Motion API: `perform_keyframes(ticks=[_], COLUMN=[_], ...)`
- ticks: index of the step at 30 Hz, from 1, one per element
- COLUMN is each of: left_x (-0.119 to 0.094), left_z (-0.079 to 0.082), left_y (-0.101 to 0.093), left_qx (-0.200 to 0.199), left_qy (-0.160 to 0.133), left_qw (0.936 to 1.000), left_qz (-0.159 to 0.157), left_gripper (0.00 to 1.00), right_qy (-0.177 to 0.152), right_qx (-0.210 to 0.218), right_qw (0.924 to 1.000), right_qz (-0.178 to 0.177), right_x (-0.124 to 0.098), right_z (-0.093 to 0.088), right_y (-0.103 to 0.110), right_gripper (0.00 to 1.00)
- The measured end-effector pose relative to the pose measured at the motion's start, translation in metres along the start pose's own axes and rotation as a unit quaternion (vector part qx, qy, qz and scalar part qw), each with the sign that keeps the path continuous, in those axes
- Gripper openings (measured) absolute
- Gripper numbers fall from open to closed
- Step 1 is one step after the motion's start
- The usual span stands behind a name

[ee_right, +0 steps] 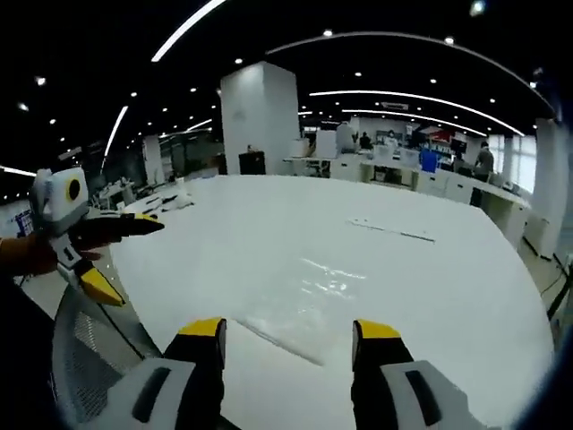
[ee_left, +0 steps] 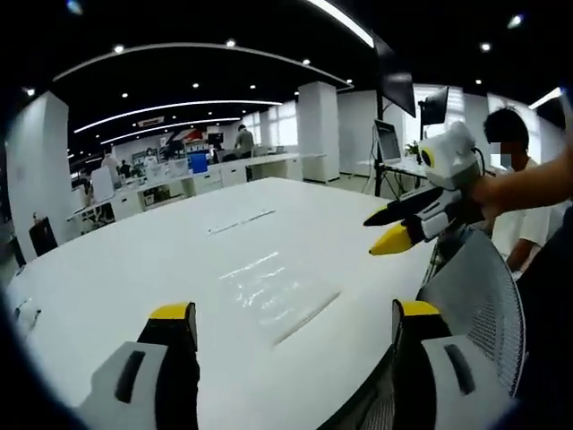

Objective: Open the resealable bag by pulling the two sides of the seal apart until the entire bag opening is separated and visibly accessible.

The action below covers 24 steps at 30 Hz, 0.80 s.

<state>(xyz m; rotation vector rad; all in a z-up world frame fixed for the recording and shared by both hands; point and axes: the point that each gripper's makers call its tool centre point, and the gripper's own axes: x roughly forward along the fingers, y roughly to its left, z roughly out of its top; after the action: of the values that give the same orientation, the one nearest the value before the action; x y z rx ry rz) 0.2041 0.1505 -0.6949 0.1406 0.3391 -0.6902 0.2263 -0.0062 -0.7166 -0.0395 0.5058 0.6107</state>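
Clear plastic bag [ee_left: 277,294] lay flat on the white worktop [ee_left: 134,269], just ahead of both grippers' spread, empty fingers [ee_right: 204,333], nearer the right gripper [ee_right: 291,345].

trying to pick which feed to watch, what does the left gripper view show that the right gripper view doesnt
Left gripper view: the right tongs come in from the right, open, with a person in a white shirt behind them. Right gripper view: the left tongs come in from the left, open, and a white pillar stands behind the table. Both: the clear resealable bag lying flat on the white table, untouched.
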Motion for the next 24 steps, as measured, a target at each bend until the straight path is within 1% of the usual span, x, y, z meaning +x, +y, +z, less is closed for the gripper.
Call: perform_keyframes(ticks=[2, 4, 5, 8, 10, 12, 14, 18, 22, 24], left_x=[-0.002, -0.003, -0.003, -0.003, -0.004, -0.007, -0.009, -0.013, -0.016, -0.019], left_z=[0.0, -0.001, -0.001, -0.003, -0.004, -0.003, -0.004, -0.01, -0.015, -0.015], left_y=[-0.005, -0.01, -0.011, -0.013, -0.015, -0.016, -0.017, -0.016, -0.017, -0.017], left_qx=[-0.002, -0.005, -0.005, -0.006, -0.012, -0.02, -0.018, -0.023, -0.026, -0.031], left_qy=[0.002, 0.002, 0.001, 0.001, 0.001, -0.004, -0.005, 0.0, 0.006, 0.003], left_qw=[1.0, 0.9999, 0.9999, 0.9999, 0.9998, 0.9996, 0.9997, 0.9997, 0.9996, 0.9995], left_qz=[-0.006, -0.011, -0.012, -0.014, -0.016, -0.018, -0.016, -0.011, -0.01, -0.009], left_gripper=[0.86, 0.87, 0.89, 0.92, 0.94, 0.97, 0.99, 0.99, 0.99, 0.98], right_qy=[-0.018, -0.017, -0.017, -0.015, -0.016, -0.012, -0.022, -0.026, -0.022, -0.022], right_qx=[0.015, 0.01, 0.005, 0.008, 0.01, 0.015, 0.013, 0.03, 0.04, 0.048], right_qw=[0.9997, 0.9998, 0.9998, 0.9998, 0.9997, 0.9997, 0.9994, 0.9988, 0.9984, 0.998], right_qz=[-0.001, -0.005, -0.009, -0.014, -0.014, -0.017, -0.022, -0.03, -0.033, -0.034], right_x=[-0.009, -0.016, -0.018, -0.024, -0.029, -0.034, -0.039, -0.043, -0.045, -0.046], right_z=[0.003, 0.001, 0.0, -0.003, -0.005, -0.008, -0.006, -0.009, -0.017, -0.021], right_y=[0.004, 0.007, 0.007, 0.007, 0.008, 0.009, 0.01, 0.01, 0.014, 0.015], right_gripper=[0.64, 0.67, 0.7, 0.76, 0.78, 0.8, 0.81, 0.81, 0.8, 0.79])
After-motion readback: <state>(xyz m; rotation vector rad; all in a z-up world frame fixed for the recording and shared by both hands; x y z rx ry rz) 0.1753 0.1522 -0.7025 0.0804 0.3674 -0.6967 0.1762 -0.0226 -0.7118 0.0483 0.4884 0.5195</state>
